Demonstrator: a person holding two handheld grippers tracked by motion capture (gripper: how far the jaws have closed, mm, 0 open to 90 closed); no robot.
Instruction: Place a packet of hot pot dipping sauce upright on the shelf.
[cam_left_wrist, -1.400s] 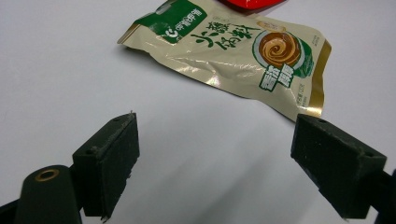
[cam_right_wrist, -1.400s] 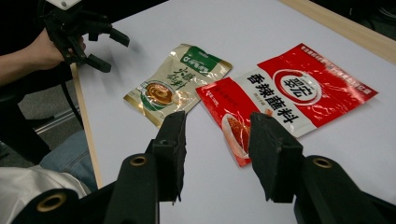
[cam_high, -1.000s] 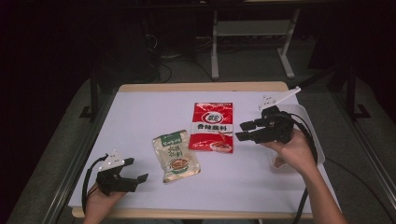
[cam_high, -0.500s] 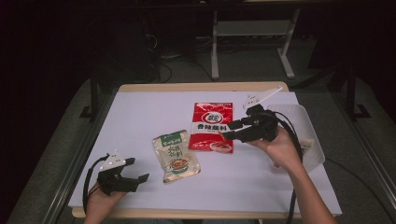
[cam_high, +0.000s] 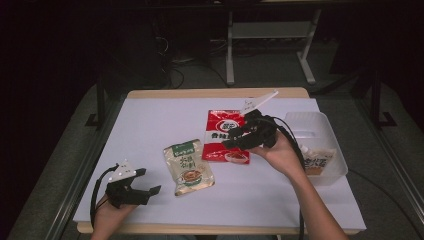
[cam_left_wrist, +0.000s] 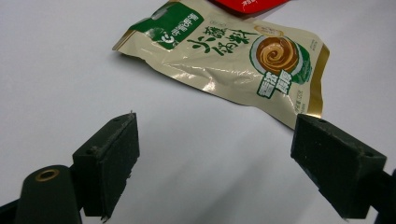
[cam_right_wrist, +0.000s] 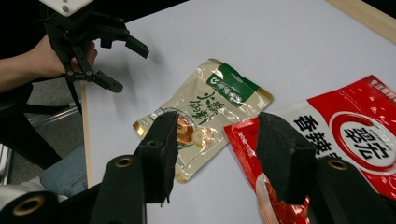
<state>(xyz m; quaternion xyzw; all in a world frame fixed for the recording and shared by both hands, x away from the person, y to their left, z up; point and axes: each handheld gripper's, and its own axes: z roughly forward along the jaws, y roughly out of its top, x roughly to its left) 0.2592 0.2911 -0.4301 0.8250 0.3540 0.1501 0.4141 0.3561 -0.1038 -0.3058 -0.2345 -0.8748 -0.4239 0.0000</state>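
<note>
Right gripper (cam_high: 231, 141) w/ jaws just opening, empty, over red pouch (cam_high: 223, 131).

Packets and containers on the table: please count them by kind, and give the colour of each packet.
Red packet: 1
Beige-and-green packet: 1
Packet inside the tub, colour hard to tell: 1
Clear plastic tub: 1
Total: 4 things, namely 3 packets and 1 tub.

Seasoning packet (cam_high: 227, 136) lies right of soup packet (cam_high: 188, 167), left of tub (cam_high: 314, 125)
</note>
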